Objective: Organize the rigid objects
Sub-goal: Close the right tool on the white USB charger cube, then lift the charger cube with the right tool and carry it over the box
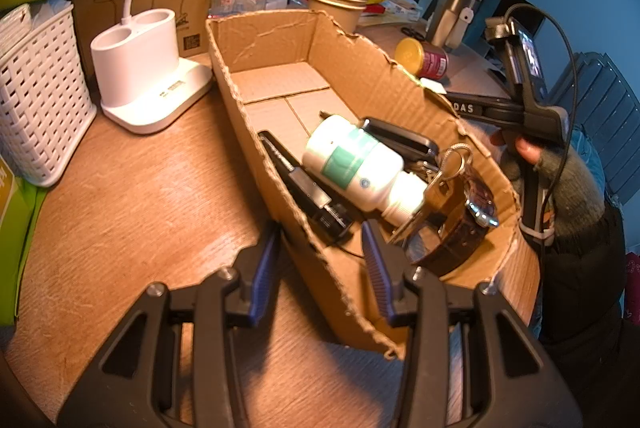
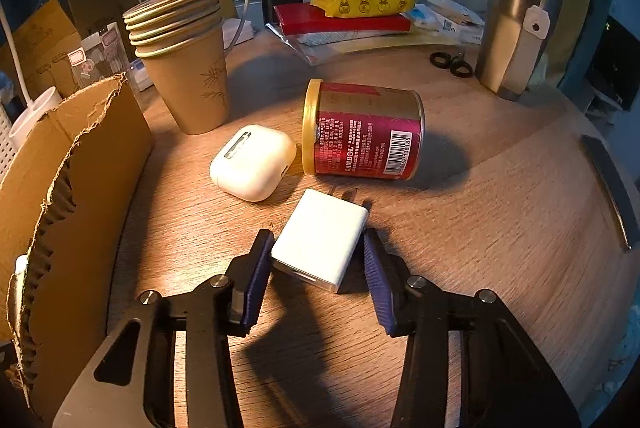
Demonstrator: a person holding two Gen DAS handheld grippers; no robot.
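The white charger [image 2: 320, 242] lies flat on the desk [image 2: 500, 212] between my right gripper [image 2: 318, 264]'s narrowed pads, right pad not yet touching. Closing off-centre, I could skid it into the can [image 2: 362, 132]. My left gripper [image 1: 322, 268] straddles the cardboard box [image 1: 340, 292]'s wall, unclamped.

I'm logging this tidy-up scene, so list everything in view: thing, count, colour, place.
cardboard box: one, brown, torn rim, on table
pill bottle: one, white and green, in box
keys: one bunch, silver, in box
charger: one, white, on table between right fingers
earbud case: one, white, table
can: one, red and gold, on its side
paper cups: stack, brown, upright
tumbler: one, steel, far right
left gripper: straddles box wall
right gripper: around charger
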